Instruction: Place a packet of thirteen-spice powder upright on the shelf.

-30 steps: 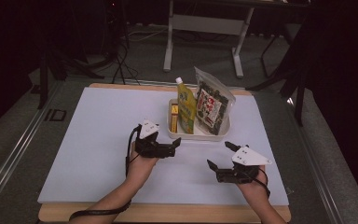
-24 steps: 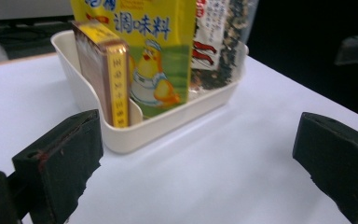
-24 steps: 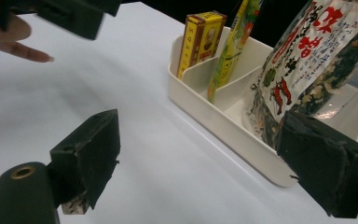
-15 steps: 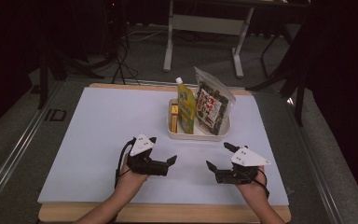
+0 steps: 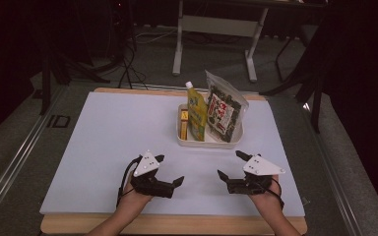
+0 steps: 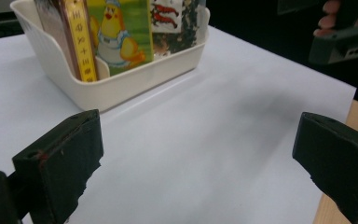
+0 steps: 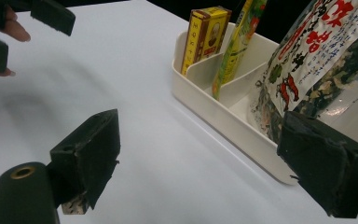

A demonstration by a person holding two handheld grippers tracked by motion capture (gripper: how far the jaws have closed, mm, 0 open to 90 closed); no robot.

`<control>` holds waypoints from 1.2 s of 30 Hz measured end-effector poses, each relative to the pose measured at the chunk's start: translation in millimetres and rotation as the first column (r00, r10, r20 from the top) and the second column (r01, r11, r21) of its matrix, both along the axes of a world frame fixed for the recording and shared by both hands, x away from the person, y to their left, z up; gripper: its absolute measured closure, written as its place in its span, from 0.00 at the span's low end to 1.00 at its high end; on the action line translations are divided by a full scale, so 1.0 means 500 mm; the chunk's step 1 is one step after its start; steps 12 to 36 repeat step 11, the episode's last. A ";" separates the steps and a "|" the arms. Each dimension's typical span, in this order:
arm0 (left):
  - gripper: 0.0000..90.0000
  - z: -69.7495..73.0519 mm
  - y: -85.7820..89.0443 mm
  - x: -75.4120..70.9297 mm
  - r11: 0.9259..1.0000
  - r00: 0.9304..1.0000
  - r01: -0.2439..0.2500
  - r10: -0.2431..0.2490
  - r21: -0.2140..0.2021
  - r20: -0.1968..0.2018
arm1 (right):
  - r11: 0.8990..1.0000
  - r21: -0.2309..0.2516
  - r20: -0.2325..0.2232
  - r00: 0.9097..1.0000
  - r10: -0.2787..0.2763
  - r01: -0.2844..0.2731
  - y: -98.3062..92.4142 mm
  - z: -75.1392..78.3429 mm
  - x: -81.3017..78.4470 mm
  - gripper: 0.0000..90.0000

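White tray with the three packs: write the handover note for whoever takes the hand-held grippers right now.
Left hand-held gripper: open, holds nothing, low over the table's near edge, left of centre.
Right hand-held gripper: open, holds nothing, near edge, right of centre.
White tray: on the white table, beyond both grippers, toward the far side.
In it, standing upright: small yellow box at left, yellow-green pouch in the middle, seaweed bag at right.
Done: all three packs sit in the tray; nothing lies loose on the table.
Left: no pack is gripped; both grippers are apart from the tray, so any grasp must start fresh.
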State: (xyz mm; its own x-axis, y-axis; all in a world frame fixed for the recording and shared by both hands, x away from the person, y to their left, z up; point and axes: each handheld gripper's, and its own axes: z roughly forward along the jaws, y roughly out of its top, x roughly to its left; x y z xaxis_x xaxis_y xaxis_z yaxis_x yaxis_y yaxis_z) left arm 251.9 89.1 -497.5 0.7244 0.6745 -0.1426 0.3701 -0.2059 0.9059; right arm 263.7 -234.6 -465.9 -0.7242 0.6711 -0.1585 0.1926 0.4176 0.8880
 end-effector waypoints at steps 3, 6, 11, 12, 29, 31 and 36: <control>0.02 -0.006 0.001 -0.001 1.000 1.000 0.002 -0.001 0.002 -0.004 | 1.000 -0.001 0.001 1.000 0.000 0.000 0.000 0.000 0.000 0.14; 0.02 -0.013 0.002 -0.002 1.000 1.000 0.007 -0.007 -0.006 -0.007 | 1.000 -0.003 0.001 1.000 0.001 -0.001 0.001 -0.001 -0.001 0.14; 0.02 -0.018 0.004 -0.001 1.000 1.000 0.007 -0.007 -0.014 -0.014 | 1.000 -0.006 0.002 1.000 0.001 -0.001 0.000 -0.002 -0.001 0.14; 0.02 -0.018 0.004 -0.001 1.000 1.000 0.007 -0.007 -0.014 -0.014 | 1.000 -0.006 0.002 1.000 0.001 -0.001 0.000 -0.002 -0.001 0.14; 0.02 -0.018 0.004 -0.001 1.000 1.000 0.007 -0.007 -0.014 -0.014 | 1.000 -0.006 0.002 1.000 0.001 -0.001 0.000 -0.002 -0.001 0.14; 0.02 -0.018 0.004 -0.001 1.000 1.000 0.007 -0.007 -0.014 -0.014 | 1.000 -0.006 0.002 1.000 0.001 -0.001 0.000 -0.002 -0.001 0.14; 0.02 -0.018 0.004 -0.001 1.000 1.000 0.007 -0.007 -0.014 -0.014 | 1.000 -0.006 0.002 1.000 0.001 -0.001 0.000 -0.002 -0.001 0.14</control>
